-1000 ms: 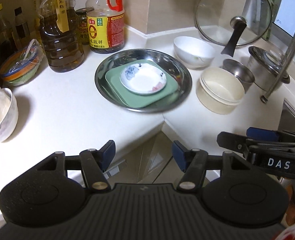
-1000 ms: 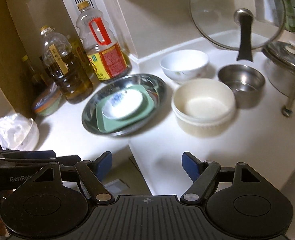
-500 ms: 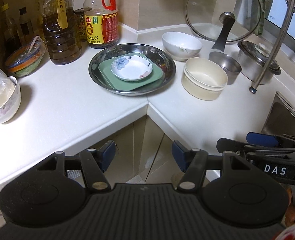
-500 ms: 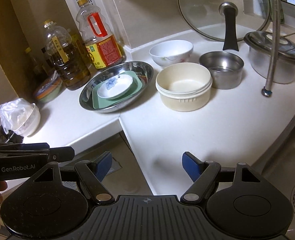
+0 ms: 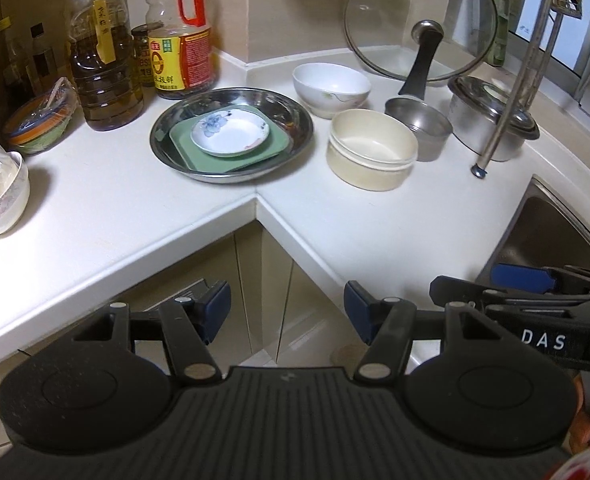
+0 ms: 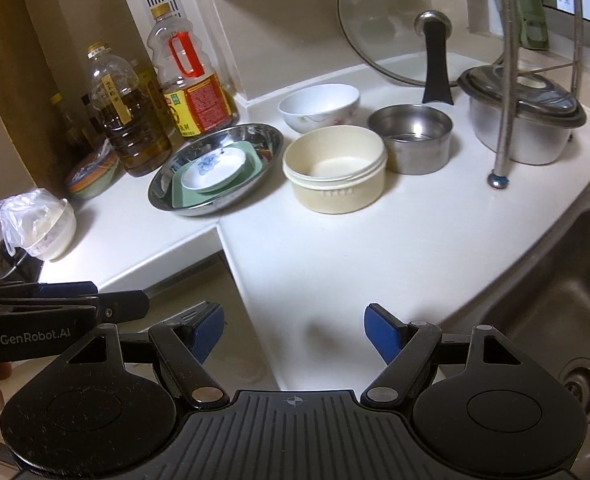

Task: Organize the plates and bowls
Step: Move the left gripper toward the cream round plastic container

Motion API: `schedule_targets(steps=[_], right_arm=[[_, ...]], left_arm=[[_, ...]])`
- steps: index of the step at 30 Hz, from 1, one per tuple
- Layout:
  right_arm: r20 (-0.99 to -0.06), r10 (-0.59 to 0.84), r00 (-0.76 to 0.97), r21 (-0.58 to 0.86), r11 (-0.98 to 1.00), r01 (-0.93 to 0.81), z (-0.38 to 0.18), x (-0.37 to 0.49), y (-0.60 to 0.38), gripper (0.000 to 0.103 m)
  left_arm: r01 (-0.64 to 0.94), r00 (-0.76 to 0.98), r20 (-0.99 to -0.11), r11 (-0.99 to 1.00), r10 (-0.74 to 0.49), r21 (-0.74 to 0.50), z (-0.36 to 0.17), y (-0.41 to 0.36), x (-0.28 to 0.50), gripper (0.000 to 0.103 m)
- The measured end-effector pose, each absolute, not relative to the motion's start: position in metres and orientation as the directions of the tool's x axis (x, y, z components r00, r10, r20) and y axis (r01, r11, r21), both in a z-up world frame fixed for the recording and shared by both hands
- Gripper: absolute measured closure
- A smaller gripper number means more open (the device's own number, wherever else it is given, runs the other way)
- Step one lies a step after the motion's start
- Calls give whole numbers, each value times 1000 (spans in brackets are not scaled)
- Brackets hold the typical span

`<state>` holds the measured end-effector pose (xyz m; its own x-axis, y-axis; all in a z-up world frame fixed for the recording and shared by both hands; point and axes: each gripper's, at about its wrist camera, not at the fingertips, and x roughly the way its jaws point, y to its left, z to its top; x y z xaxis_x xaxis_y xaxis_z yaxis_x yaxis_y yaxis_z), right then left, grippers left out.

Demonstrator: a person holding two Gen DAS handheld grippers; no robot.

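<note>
Both wrist cameras look steeply down from in front of the white corner countertop (image 5: 95, 216), standing back from it, and share the round steel tray (image 5: 231, 134) (image 6: 215, 168) and cream plastic bowl (image 5: 371, 154) (image 6: 335, 168).

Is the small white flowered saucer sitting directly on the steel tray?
No, the small white flowered saucer rests on a green square plate, which lies in the round steel tray.

Saucer (image 5: 230, 136) on square plate (image 5: 279, 148) in pan (image 5: 295, 114)
</note>
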<state>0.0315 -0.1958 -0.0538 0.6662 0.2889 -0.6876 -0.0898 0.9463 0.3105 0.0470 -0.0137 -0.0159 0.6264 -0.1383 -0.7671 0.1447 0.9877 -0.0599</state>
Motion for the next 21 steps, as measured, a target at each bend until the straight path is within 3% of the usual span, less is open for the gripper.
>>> schedule_targets(steps=[21], right_arm=[[-673,277,686,328,943,-60,-54,5,-246,26]], left_arm=[[182,638,-755,982,-153,-46,-14,-69,22,43]])
